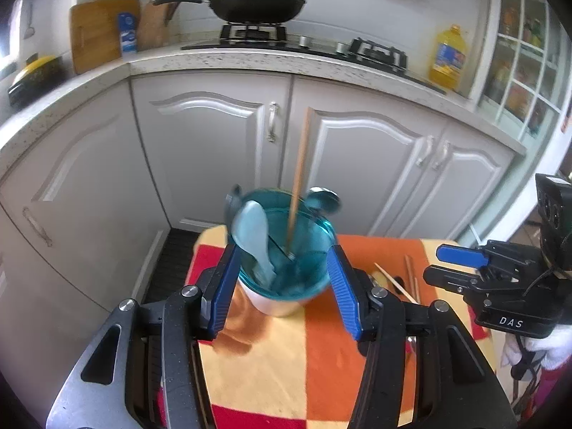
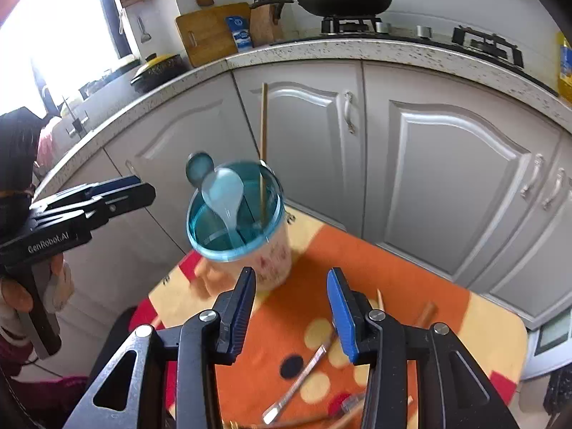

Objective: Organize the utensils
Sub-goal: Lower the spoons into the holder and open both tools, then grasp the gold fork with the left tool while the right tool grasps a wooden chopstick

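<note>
Kitchen setting: white cabinet doors [image 1: 214, 143] under a speckled counter, a black wok [image 1: 257, 1] on the hob. Small surface [image 1: 271, 357] in front, covered in an orange, yellow and red cloth. Utensil holder [image 2: 250, 250] — white cup with a translucent teal rim and dividers — stands at the far side of the surface. Inside it: one wooden chopstick [image 1: 300, 178] standing tall, a pale blue spoon [image 1: 255, 239], and at least one metal spoon [image 1: 323, 198] at the rim; the left wrist view suggests a second on the opposite side, too blurred to confirm. Left tool [image 1: 282, 289]: jaws apart, flanking the holder without pressing on it, nothing clamped. Right tool [image 2: 291, 307]: jaws apart and empty, held above the cloth just short of the holder. Loose items on the cloth nearer the right tool: a flat metal handle [image 2: 304, 379], several chopsticks [image 1: 400, 282], and further pieces at the lower edge — not identifiable. Status, as judged: partly done; four or so pieces stowed, a handful left to collect.
</note>
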{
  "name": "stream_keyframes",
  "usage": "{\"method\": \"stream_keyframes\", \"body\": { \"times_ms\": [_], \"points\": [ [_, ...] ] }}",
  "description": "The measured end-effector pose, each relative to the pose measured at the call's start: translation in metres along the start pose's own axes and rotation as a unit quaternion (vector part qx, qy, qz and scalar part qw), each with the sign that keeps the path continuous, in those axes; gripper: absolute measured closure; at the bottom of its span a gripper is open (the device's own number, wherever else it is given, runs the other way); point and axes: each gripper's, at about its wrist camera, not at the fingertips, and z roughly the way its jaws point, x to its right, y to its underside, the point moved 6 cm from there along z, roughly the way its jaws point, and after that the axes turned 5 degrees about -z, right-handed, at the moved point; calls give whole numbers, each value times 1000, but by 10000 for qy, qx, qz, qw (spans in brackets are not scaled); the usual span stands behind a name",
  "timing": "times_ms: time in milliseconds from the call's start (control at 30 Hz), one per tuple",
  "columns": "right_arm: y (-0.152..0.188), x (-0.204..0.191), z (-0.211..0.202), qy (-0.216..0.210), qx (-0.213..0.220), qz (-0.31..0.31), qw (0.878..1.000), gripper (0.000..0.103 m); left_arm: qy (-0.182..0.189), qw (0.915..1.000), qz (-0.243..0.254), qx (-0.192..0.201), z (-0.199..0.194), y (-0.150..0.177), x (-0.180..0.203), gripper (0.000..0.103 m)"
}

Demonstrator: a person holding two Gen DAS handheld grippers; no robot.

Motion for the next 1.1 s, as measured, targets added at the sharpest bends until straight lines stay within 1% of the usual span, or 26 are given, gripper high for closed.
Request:
{"method": "stream_keyframes", "body": {
  "times_ms": [133,267,333,400,500,600,733,867,967,1100],
  "points": [
    [21,8,-15,136,-68,42,9999,63,246,9996,65,-109,-3,14,15,53],
    [42,22,-23,248,-200,170,9993,63,560,9975,161,-388,1,33,32,53],
    [57,28,-26,296,-303,207,9989,63,725,9957,234,-531,4,45,41,52],
    [70,33,-27,325,-400,226,9984,62,905,9922,381,-765,11,59,52,50],
    [90,40,-26,351,-548,282,9975,62,1150,9848,598,-1156,25,82,69,50],
    [108,48,-22,356,-688,410,9961,62,1339,9773,794,-1437,36,101,83,50],
    [127,57,-16,388,-885,505,9940,62,1445,9678,1096,-1743,55,124,100,50],
    [137,61,-12,363,-1000,564,9927,62,1552,9539,1496,-2087,74,148,117,50],
    [143,59,-9,193,-1064,627,9922,62,1609,9418,1745,-2382,85,165,129,51],
    [151,53,-6,-41,-1117,713,9912,62,1623,9338,1994,-2489,94,176,143,51]
  ]
}}
